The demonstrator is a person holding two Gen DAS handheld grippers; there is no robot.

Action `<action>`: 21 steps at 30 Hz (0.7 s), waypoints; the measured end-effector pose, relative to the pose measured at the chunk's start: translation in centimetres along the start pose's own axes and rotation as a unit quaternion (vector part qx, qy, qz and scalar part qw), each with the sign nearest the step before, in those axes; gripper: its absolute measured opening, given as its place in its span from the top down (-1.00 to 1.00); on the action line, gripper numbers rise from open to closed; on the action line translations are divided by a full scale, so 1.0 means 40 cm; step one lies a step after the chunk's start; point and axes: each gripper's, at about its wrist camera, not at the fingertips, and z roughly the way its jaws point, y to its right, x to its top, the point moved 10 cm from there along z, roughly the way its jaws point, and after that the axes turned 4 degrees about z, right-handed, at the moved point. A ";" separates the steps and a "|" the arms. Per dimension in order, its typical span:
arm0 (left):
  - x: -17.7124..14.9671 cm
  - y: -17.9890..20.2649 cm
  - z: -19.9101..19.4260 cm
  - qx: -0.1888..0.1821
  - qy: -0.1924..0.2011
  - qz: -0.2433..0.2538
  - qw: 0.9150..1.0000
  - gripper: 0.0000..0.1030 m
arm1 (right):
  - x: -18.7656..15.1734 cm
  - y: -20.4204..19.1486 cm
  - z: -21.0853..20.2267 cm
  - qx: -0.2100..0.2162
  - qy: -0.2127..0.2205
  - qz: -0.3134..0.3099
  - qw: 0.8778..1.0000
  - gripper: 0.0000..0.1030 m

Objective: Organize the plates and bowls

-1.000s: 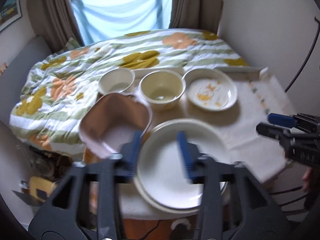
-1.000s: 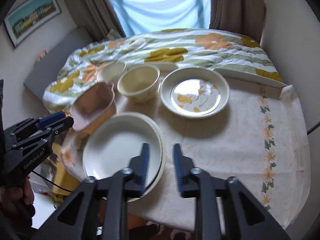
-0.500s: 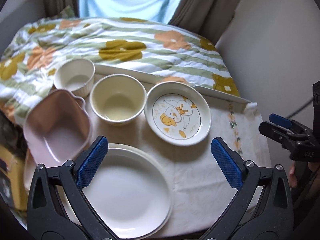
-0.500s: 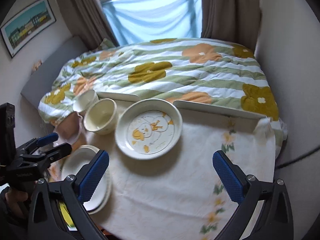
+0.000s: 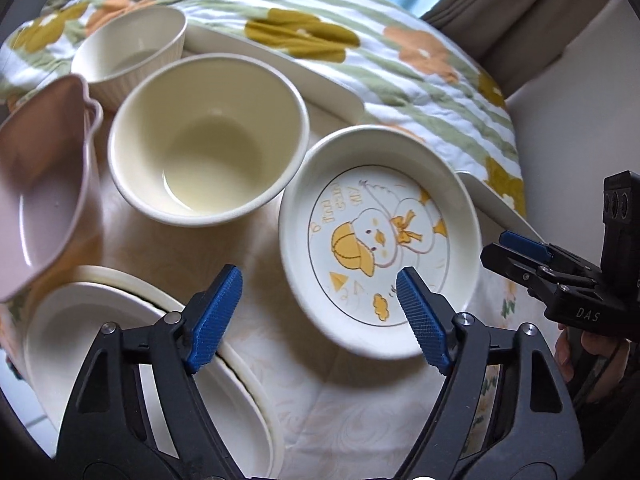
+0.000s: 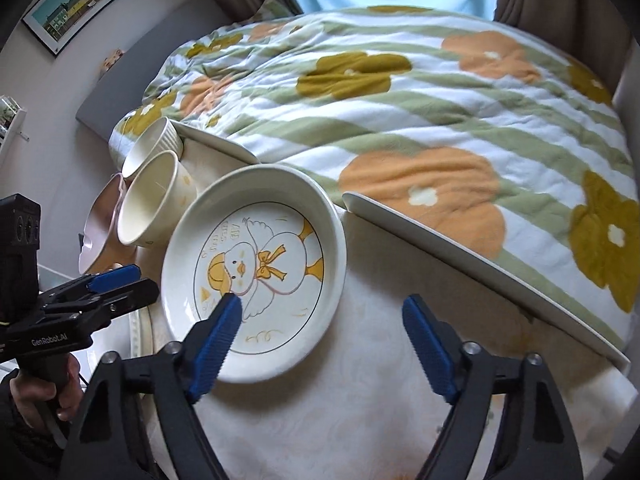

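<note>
The left gripper (image 5: 318,312) hangs over the table with its jaws spread. They have just been closing from a wider spread, and nothing is pinched between them. The near-left rim of the duck plate (image 5: 380,236) lies in the gap between the two blue pads, below them; I cannot tell if any pad touches it. The right pad is over the inner part of the plate, the left pad is over the tablecloth (image 5: 256,248) just beside the plate.

To the left of this gripper and below it is the stack of white plates (image 5: 120,344). Ahead of it, to the left, stands the cream bowl (image 5: 208,140), touching or almost touching the duck plate. Further ahead is the ribbed white bowl (image 5: 128,48), and at the far left the pink dish (image 5: 40,184).

The right gripper (image 6: 322,340) is also spread, its jaws have just been closing, and it holds nothing. Its left pad is over the near part of the duck plate (image 6: 256,268), its right pad is over the bare cloth to the right of the plate. The plate's right rim lies between the pads. Beyond both grippers is the flowered blanket (image 6: 420,120).
</note>
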 end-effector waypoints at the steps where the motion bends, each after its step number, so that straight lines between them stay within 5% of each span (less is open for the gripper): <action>1: -0.002 -0.004 0.013 0.002 -0.004 -0.005 1.000 -0.39 | 0.001 0.002 0.008 0.004 -0.002 -0.003 1.000 -0.35; 9: -0.013 -0.018 0.077 0.026 -0.019 -0.013 0.999 0.11 | 0.011 0.011 0.067 0.025 -0.018 -0.017 0.999 0.39; 12: -0.013 -0.028 0.078 0.027 -0.020 -0.016 0.999 0.58 | 0.010 0.010 0.082 0.029 -0.022 -0.020 0.999 0.61; 21: -0.010 -0.013 0.102 0.032 -0.019 -0.015 0.999 0.62 | 0.014 0.012 0.087 0.038 -0.016 -0.026 0.999 0.72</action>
